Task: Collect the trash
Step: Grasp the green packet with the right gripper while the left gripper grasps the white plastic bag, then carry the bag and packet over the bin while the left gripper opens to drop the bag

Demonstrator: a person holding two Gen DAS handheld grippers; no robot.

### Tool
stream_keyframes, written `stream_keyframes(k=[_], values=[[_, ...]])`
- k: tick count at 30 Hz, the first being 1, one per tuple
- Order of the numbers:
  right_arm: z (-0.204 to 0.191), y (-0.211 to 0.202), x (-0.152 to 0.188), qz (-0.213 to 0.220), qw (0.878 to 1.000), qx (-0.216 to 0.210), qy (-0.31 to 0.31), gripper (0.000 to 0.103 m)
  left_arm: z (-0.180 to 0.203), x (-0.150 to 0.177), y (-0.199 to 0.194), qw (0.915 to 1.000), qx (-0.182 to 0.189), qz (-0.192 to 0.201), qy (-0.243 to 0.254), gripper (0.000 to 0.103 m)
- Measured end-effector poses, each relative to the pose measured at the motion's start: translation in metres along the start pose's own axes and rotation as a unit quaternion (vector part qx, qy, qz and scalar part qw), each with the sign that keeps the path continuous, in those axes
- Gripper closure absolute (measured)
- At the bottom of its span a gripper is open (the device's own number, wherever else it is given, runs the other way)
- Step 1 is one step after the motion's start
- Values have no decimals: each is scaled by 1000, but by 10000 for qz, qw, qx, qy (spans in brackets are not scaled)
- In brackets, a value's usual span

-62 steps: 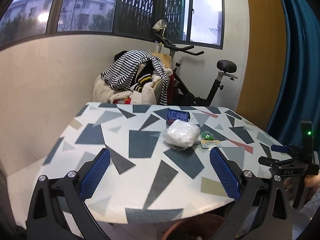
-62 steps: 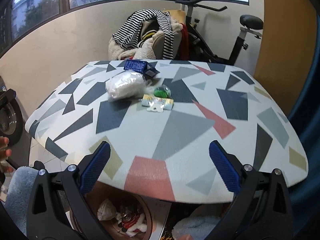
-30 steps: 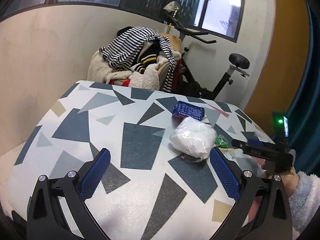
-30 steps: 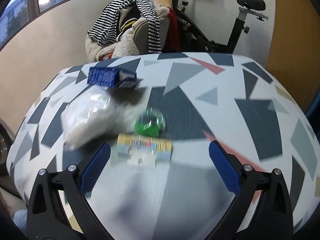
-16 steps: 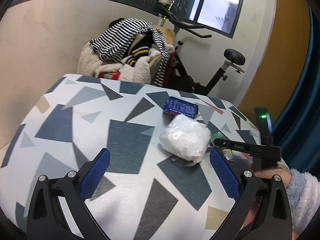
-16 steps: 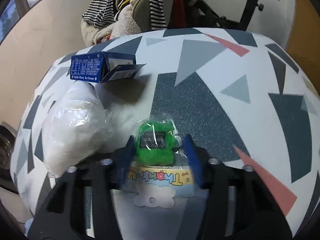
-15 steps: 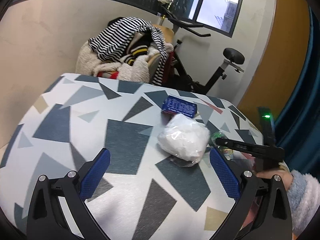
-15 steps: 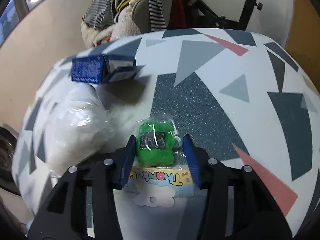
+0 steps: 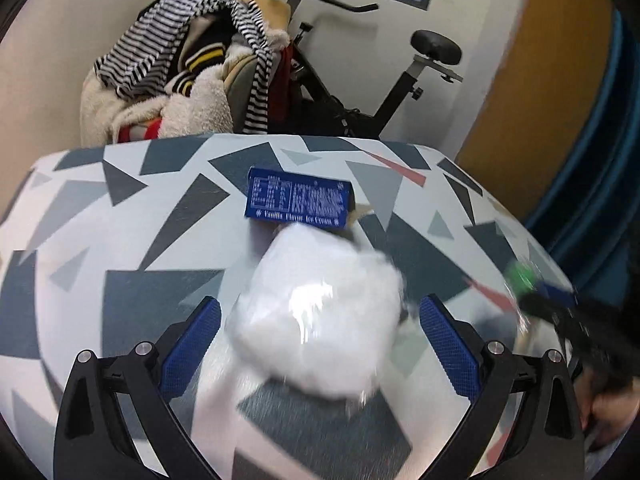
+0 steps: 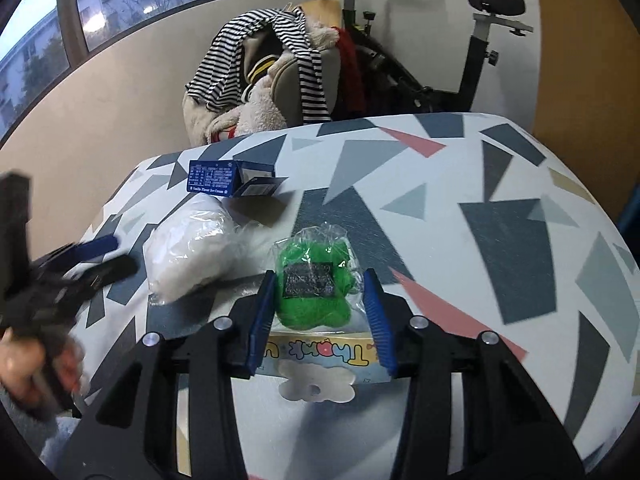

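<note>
My right gripper (image 10: 320, 312) is shut on a green toy in a clear packet (image 10: 312, 288) with a "Thank U" card, held just above the table. My left gripper (image 9: 320, 344) is open, its blue pads on either side of a white plastic bag (image 9: 320, 320) that lies on the table. The bag also shows in the right wrist view (image 10: 192, 252). A blue ice cream box (image 9: 298, 202) lies behind the bag, also seen from the right wrist (image 10: 224, 178). The right gripper with the green packet (image 9: 520, 276) shows blurred at the left view's right edge.
The table (image 10: 500, 208) has a white top with grey, pink and tan shapes. Behind it stands a chair piled with striped clothes (image 9: 180, 76) and an exercise bike (image 9: 400, 76). A blue curtain (image 9: 600, 160) hangs at the right.
My left gripper has moved forward until its pads flank the white bag. My right gripper has closed on the green packet and lifted it slightly toward me.
</note>
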State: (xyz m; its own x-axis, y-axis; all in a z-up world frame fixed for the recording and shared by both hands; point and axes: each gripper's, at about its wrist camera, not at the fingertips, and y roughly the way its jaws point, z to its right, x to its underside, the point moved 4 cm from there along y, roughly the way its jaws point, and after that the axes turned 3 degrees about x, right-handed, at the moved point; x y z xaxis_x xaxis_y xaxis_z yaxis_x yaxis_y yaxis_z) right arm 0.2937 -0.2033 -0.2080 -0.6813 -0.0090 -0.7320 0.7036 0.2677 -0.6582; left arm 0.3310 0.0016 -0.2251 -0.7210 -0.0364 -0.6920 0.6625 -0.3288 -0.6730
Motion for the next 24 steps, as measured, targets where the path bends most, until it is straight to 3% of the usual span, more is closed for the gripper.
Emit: stream_keyframes(k=[3, 7, 10, 24], values=[[13, -10, 5, 2, 9998, 28, 206, 58, -5, -8, 16, 9997, -77, -126, -177, 6], [23, -11, 12, -11, 9995, 30, 310, 58, -14, -4, 29, 9981, -47, -412, -449, 47], [29, -15, 16, -7, 9992, 12, 393, 58, -10, 1, 20, 9988, -32, -427, -231, 64], [16, -52, 18, 385, 9988, -198, 247, 58, 9, 9, -114, 9986, -125, 501, -61, 66]])
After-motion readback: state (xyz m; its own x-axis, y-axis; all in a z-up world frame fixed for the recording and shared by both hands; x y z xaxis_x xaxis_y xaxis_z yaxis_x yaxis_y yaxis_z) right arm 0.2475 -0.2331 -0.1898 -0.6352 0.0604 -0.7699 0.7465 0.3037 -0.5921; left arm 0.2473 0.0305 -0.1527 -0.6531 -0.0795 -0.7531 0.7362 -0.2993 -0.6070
